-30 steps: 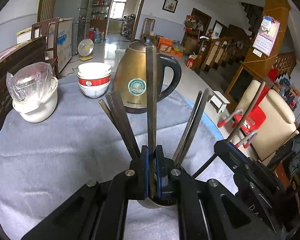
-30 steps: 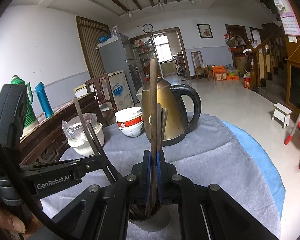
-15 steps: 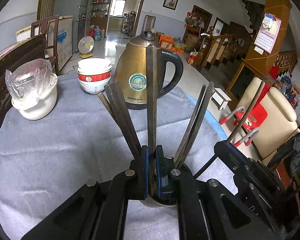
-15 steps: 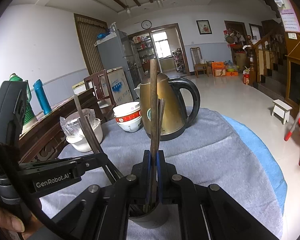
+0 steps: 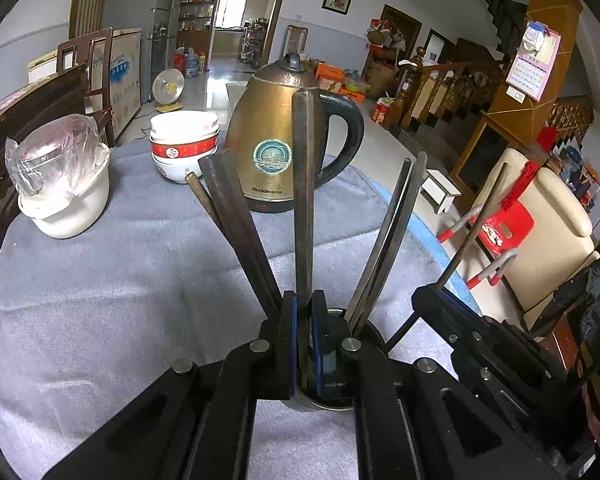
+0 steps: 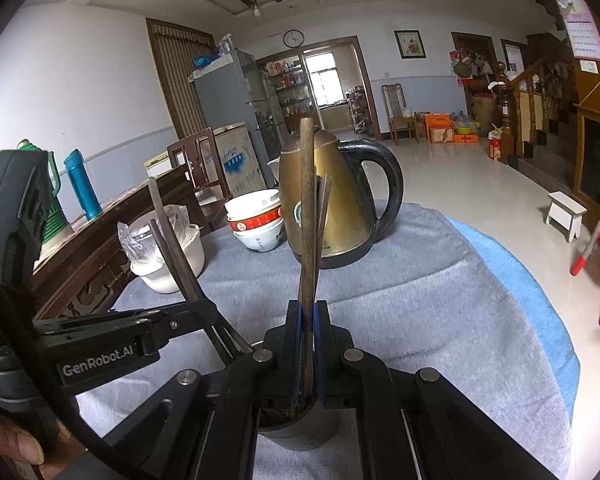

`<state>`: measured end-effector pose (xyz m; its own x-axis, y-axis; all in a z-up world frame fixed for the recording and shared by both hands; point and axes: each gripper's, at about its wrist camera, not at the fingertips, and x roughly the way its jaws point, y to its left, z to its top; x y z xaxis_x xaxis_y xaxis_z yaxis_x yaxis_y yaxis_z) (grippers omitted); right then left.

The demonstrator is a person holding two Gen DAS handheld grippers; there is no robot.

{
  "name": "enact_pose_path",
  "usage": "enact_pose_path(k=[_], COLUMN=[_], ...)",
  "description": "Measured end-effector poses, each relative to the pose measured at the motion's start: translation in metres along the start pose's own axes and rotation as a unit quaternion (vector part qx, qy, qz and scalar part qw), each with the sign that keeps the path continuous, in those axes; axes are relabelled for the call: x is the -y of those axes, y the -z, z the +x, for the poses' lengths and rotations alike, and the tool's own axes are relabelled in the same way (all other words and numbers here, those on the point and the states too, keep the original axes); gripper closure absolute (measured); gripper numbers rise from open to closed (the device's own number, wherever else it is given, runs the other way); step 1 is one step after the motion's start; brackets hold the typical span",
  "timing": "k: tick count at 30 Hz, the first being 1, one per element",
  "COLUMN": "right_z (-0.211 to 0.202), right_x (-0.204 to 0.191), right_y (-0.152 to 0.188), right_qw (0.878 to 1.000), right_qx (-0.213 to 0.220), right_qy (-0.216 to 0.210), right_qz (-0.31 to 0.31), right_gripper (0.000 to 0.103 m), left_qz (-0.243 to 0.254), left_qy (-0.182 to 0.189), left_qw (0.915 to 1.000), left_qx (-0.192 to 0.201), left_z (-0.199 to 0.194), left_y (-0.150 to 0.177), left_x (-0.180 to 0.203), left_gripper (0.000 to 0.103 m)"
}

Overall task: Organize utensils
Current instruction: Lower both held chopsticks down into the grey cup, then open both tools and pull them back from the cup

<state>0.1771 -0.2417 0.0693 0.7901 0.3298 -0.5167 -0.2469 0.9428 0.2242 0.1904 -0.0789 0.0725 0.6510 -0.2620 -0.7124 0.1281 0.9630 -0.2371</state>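
Note:
A small metal cup [image 5: 332, 400] stands on the grey cloth and holds several dark chopsticks [image 5: 240, 232] that fan out. My left gripper [image 5: 303, 304] is shut on one upright chopstick [image 5: 303, 184] just above the cup. My right gripper [image 6: 309, 312] is shut on another upright chopstick [image 6: 307, 208] above the same cup [image 6: 300, 436]. The right gripper's body [image 5: 480, 344] shows at the lower right of the left wrist view, and the left gripper's body [image 6: 100, 344] at the left of the right wrist view.
A brass electric kettle [image 5: 276, 140] stands behind the cup, stacked bowls [image 5: 184, 144] to its left, and a white pot under plastic wrap [image 5: 60, 184] further left. The round table's edge [image 6: 540, 292] is on the right, with a red stool [image 5: 500, 228] beyond.
Both grippers have kept their hold on their chopsticks and shifted slightly; the view has crept a little closer to the kettle and bowls.

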Motion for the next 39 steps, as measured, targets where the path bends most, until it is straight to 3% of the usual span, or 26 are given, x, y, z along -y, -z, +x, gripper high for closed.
enact_pose_path(k=[29, 35, 37, 39], right_z=[0.006, 0.013, 0.01, 0.001], right_x=[0.0, -0.001, 0.001, 0.002], right_y=[-0.001, -0.003, -0.004, -0.007], right_qw=[1.0, 0.999, 0.999, 0.999], right_qx=[-0.019, -0.038, -0.037, -0.03], right_qy=[0.007, 0.01, 0.017, 0.027], right_qz=[-0.01, -0.01, -0.007, -0.002], right_gripper=[0.096, 0.095, 0.095, 0.094], left_qz=[0.003, -0.023, -0.024, -0.026], left_qy=[-0.001, 0.008, 0.009, 0.008], left_qw=[1.0, 0.9994, 0.9996, 0.9996], left_qx=[-0.006, -0.025, -0.015, -0.004], left_z=[0.001, 0.001, -0.009, -0.021], left_y=[-0.003, -0.006, -0.007, -0.009], left_x=[0.0, -0.007, -0.008, -0.01], left_gripper=[0.096, 0.094, 0.088, 0.071])
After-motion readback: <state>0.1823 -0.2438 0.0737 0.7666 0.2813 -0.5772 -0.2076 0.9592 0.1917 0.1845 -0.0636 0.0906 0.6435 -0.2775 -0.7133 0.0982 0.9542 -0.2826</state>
